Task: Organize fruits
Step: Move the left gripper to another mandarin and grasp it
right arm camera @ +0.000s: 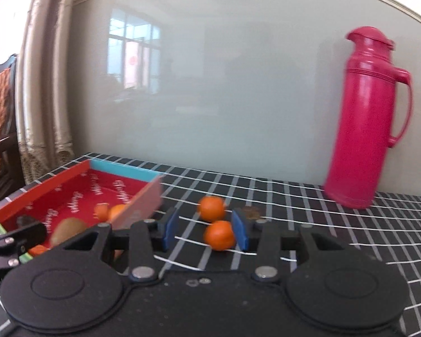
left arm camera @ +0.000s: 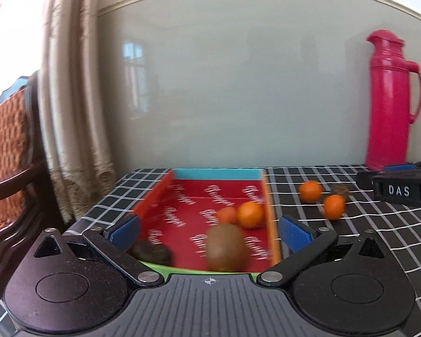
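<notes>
A shallow red box (left arm camera: pixel 199 196) with orange and blue walls sits on the checked tablecloth; it also shows in the right wrist view (right arm camera: pixel 70 193). Inside lie a kiwi (left arm camera: pixel 226 247), a darker fruit (left arm camera: pixel 151 252) and two oranges (left arm camera: pixel 249 214). My left gripper (left arm camera: pixel 210 231) is open over the box's near end, with the kiwi between the jaws and untouched. Two more oranges (right arm camera: pixel 212 207) (right arm camera: pixel 220 234) lie on the cloth right of the box. My right gripper (right arm camera: pixel 206 230) is open, and the nearer orange sits between its blue pads (right arm camera: pixel 240 229).
A tall pink thermos (right arm camera: pixel 365 118) stands at the back right against the pale wall. A small brown object (right arm camera: pixel 251 212) lies behind the right pad. A curtain (left arm camera: pixel 75 112) and a wooden chair (left arm camera: pixel 8 154) stand left of the table.
</notes>
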Demonstrator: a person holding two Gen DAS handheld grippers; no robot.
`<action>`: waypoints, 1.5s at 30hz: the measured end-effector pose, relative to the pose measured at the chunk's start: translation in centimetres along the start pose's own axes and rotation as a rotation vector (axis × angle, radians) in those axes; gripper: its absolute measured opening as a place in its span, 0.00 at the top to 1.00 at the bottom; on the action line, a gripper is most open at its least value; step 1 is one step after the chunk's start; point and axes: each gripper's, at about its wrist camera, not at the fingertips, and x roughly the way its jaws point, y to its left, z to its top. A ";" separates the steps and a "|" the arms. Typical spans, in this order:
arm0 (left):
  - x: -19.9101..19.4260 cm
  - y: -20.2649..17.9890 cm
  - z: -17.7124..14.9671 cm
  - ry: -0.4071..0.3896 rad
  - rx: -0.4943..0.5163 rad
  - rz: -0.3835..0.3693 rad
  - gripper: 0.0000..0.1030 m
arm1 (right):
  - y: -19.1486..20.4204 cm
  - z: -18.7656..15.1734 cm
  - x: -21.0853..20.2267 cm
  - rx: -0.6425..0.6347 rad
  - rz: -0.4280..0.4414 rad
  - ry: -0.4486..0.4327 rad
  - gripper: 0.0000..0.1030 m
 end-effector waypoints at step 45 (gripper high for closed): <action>12.9 -18.7 1.1 0.193 0.119 -0.165 0.40 | -15.9 -2.8 2.4 0.129 -0.234 0.059 0.61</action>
